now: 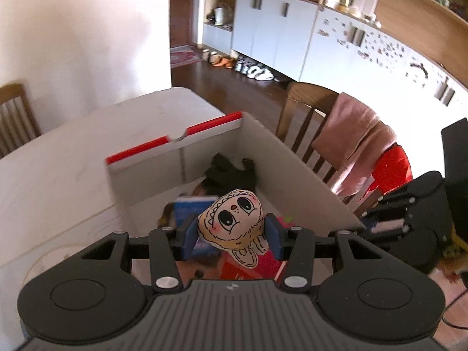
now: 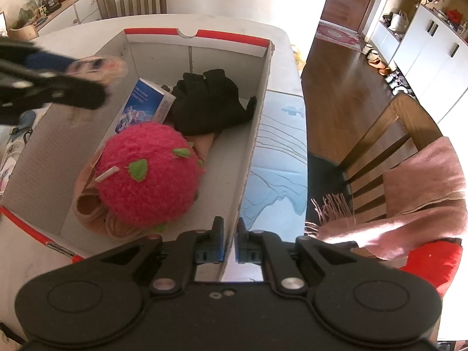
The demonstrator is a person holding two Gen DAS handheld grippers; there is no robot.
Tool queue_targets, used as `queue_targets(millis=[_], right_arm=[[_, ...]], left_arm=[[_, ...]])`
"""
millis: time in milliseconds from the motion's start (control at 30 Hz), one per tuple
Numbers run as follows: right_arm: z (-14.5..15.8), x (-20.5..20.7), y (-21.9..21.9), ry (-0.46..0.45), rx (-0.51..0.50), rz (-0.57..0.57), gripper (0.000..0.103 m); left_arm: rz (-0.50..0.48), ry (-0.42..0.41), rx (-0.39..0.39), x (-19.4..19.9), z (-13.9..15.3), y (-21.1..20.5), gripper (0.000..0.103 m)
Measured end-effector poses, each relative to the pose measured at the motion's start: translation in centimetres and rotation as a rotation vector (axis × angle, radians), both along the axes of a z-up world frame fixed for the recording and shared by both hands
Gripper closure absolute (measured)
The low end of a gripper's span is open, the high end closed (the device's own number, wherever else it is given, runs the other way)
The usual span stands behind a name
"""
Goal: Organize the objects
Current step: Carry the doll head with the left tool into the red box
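Doll above the cardboard box (image 2: 257,134)

My left tongs (image 1: 232,235) pinch a soft cream fabric doll (image 1: 232,223) with inked eyes and pink cheeks, over the box. My right tongs (image 2: 229,244) are clamped on the box's thin side wall. Inside: a fuzzy pink plush ball (image 2: 149,172), blue carton (image 2: 143,105), black gloves (image 2: 209,102).

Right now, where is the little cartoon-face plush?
The cartoon-face plush is clamped in the left gripper, held above the box near its left wall, over the blue carton.

Two close wrist views down into one box (image 2: 254,134).
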State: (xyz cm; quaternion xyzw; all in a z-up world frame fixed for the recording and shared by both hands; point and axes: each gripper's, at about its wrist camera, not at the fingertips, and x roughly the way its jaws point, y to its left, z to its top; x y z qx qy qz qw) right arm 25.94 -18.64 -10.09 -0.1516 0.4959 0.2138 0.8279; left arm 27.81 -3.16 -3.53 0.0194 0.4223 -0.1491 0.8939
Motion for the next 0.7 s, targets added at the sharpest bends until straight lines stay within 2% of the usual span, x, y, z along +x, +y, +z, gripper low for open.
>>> queue_targets(millis=[367,700], right_arm=[[0.0,0.1,-0.2,0.005,0.015,0.0,0.096],[0.0,0.2,-0.4,0.012,0.027,0.002,0.096]], left_arm=[[-0.034,0.046,0.12,6.3,-3.2,-3.7,0.056],[-0.061,0.07,0.198,9.6,-5.0,-5.1,0.056]])
